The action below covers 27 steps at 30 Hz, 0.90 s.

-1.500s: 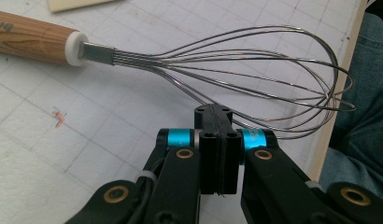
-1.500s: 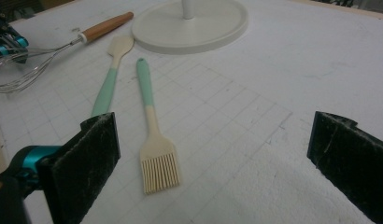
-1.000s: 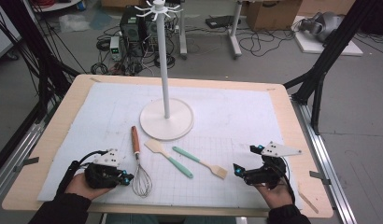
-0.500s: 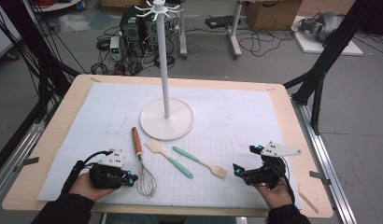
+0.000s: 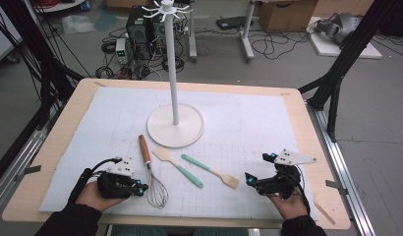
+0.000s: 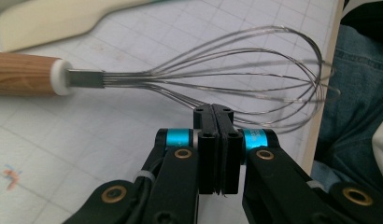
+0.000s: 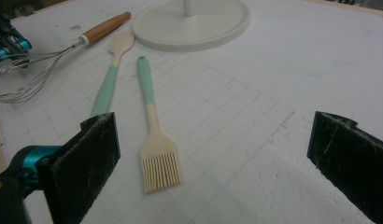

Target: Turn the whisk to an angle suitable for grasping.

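Plainly the left tongs (image 6: 216, 112) pinch shut on one whisk (image 6: 217, 79) wire; it may slip or bend; right tongs (image 7: 213, 154) gape empty.

light: even, soft | shadows: faint | high view: slightly soft

So it's a light wooden table (image 5: 57, 147) with a big white gridded mat (image 5: 248, 128) covering most of the top. On the mat: a white stand (image 5: 175, 129) with a round base and a tall pole, toward the far middle. Nearer the front lie a whisk (image 5: 151, 173) with a wooden handle, a spatula (image 5: 177, 164) with a mint handle, and a brush (image 5: 209, 170), also mint-handled. All three lie close together, side by side.
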### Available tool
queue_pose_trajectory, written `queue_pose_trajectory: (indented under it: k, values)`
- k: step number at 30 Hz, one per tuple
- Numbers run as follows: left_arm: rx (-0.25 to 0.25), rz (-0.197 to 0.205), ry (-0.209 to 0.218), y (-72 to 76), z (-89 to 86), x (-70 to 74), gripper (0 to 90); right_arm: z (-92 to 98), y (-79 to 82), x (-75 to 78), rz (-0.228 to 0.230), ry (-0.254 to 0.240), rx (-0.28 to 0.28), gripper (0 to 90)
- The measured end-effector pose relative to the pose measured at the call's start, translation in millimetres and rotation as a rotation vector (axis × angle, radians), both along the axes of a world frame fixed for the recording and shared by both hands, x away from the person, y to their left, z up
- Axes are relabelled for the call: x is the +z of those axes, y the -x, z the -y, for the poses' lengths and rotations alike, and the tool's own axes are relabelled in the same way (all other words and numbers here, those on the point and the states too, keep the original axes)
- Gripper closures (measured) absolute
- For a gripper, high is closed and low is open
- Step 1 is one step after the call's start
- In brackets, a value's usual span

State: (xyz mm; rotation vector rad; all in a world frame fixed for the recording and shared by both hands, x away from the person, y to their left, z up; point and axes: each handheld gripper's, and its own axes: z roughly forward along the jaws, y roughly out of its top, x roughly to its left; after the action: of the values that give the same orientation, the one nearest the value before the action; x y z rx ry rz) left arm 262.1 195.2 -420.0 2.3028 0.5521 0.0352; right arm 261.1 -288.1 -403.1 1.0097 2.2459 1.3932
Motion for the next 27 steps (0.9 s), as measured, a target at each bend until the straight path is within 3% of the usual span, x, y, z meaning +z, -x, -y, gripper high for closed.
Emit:
queue_pose_trajectory:
  k: [7,13,15,23,27]
  values:
    - [0.053,0.028,0.065,-19.2,-10.9,13.4,87.8,0.8,-0.4,0.1,0.004,0.0,-0.005,1.0]
    - [0.099,0.033,0.096,-48.4,-7.9,17.9,89.4,0.4,-0.3,0.3,0.0,0.0,-0.005,1.0]
    - [0.134,0.052,0.111,-61.8,-4.8,20.8,89.5,0.6,-0.6,0.1,-0.001,0.0,-0.006,1.0]
    - [0.195,0.074,0.116,-89.5,-2.2,22.2,89.5,0.3,-1.9,-0.5,0.002,-0.001,0.001,1.0]
    - [0.22,0.061,0.071,-102.4,1.6,15.0,89.5,0.2,-1.8,-0.3,0.0,-0.003,0.0,1.0]
